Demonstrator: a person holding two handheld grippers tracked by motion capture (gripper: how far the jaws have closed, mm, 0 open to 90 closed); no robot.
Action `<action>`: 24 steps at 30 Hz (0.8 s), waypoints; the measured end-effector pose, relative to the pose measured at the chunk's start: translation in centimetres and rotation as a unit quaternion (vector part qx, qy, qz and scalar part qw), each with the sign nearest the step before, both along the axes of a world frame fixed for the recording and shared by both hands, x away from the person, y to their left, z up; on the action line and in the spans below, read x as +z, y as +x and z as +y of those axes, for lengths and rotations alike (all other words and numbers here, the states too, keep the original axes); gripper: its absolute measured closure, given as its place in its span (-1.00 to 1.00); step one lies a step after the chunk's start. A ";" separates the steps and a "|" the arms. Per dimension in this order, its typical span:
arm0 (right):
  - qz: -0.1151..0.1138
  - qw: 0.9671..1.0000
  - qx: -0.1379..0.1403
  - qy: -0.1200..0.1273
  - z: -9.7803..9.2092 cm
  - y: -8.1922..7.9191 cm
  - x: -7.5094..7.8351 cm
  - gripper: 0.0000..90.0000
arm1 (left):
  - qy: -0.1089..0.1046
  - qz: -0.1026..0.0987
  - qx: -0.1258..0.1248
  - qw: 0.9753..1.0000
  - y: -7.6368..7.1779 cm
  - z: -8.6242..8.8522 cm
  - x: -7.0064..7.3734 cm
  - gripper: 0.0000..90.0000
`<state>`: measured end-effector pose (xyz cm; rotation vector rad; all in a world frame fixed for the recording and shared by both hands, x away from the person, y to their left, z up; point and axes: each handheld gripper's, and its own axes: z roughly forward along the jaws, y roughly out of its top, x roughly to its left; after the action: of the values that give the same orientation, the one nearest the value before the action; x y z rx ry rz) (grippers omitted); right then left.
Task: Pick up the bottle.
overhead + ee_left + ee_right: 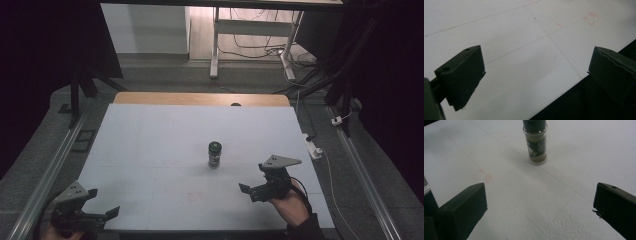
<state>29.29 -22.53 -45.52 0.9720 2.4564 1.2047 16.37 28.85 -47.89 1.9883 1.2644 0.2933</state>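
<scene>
Right gripper (540, 202): jaws spread wide, nothing between them, aimed across bare table at the spice jar (535, 143), which stands upright ahead of it and well apart. Left gripper (534, 75): jaws likewise spread and empty, hovering at the near left corner of the table, half over the edge, far from the jar. In the high view the jar (214, 154) sits a little right of the table's centre, dark cap on top, glass body with a dark label; the right gripper (257, 189) is near and to the right of it, held in a hand (289, 204); the left gripper (100, 207) is at the near left. Risks, as judgement: the jar looks tall and narrow, so a jaw clipping it on approach could tip or skid it; glass may slip if gripped too high on the cap or off-centre. Surface: white table sheet (150, 150) with faint ruled lines and a faint reddish square mark (482, 175), wooden strip at the far edge. Room dim; grey floor, metal rails either side, a desk frame and loose cables at the far end.
</scene>
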 end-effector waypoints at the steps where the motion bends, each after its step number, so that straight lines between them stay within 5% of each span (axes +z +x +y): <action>1: 0.001 1.000 0.001 -0.003 0.1 0.1 0.0 -1.00 | 0.000 0.000 0.000 1.000 0.0 0.0 0.0 -0.97; 17: 0.002 1.000 0.023 -0.003 2.4 2.6 -0.7 -1.00 | 0.001 0.000 -0.002 1.000 0.0 -0.1 0.0 -0.97; 24: -0.002 0.999 0.031 -0.023 3.7 3.4 -1.3 -1.00 | 0.002 0.000 -0.004 1.000 0.0 -0.1 0.0 -0.97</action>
<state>32.67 -18.84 -46.82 0.8871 2.5173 1.1615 16.37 28.78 -47.90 1.9949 1.2569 0.2928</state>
